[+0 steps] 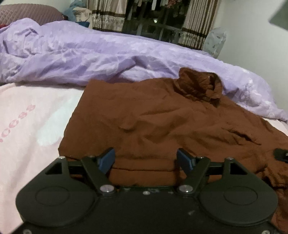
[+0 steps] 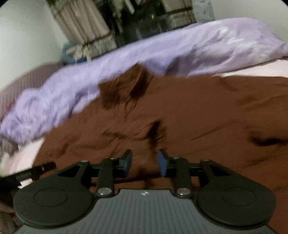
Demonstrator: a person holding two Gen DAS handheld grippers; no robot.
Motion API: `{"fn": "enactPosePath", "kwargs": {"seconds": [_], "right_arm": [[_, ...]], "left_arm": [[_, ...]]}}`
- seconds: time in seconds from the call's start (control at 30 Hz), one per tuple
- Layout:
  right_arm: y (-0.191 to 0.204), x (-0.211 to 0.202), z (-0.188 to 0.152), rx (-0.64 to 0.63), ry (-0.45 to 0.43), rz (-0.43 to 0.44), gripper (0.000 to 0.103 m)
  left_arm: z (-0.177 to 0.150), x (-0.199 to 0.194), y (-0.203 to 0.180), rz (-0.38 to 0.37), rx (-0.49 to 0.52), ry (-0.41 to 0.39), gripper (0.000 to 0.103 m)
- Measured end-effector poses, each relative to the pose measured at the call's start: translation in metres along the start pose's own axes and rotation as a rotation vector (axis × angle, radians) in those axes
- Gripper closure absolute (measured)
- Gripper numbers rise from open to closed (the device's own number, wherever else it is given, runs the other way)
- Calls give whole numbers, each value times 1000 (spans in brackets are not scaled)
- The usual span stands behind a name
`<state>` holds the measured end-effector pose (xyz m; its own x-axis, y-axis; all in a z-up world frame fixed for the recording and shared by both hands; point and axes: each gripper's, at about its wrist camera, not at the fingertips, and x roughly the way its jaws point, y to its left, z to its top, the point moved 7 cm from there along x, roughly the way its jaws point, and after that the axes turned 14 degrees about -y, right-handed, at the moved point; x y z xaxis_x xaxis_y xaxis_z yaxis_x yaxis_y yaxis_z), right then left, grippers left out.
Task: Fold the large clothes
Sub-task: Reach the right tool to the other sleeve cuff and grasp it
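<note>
Not much readable text here: the pink bed sheet has a row of darker pink marks along its left side that look like a print or lettering, but they're too blurry to read, and the right claw's grey ribbed body has a small round emblem on it, no words I can make out. No containers in sight. The brown garment is spread across the bed, its collar end bunched up against the crumpled purple duvet behind it, left side lying in a fairly straight edge on the pink sheet. The left claw sits low over the garment's near hem, blue pads spread wide with nothing between them. The right claw is over the brown cloth too, fingers apart with a narrower gap, not pinching anything as far as I can see; that view is smeared. Striped curtains frame a dark window at the back.
</note>
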<state>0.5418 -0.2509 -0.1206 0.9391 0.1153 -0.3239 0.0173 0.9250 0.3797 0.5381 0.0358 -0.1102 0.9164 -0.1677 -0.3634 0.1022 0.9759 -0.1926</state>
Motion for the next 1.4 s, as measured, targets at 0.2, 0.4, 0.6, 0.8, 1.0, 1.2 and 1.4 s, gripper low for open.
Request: {"fn": "enactPosePath", "kwargs": {"seconds": [0.2,0.4,0.6,0.8,1.0,1.2,1.4], "right_arm": [[-145,-70,43,107,-110,-265,50],[-282,-125,60,282,-202,-461,50],[-372,-137,59,511,-273,-522,49],[-407,-124,55,603,-312,-543,49],[-425,-120,65,628,-374,-542,49],[-436,-119,70,656,-424,-553,49],[-425,-119,81,575,-406,-621,88]], "left_arm": [[4,-12,-5,-10,12,-22,24],[4,-11,-10,9,11,-29,24],[5,-6,-14,36,20,-23,24],[6,4,-16,66,45,-14,24],[2,16,-18,81,62,-1,24],[1,21,-18,82,66,5,23],[5,17,-15,66,62,-2,23]]}}
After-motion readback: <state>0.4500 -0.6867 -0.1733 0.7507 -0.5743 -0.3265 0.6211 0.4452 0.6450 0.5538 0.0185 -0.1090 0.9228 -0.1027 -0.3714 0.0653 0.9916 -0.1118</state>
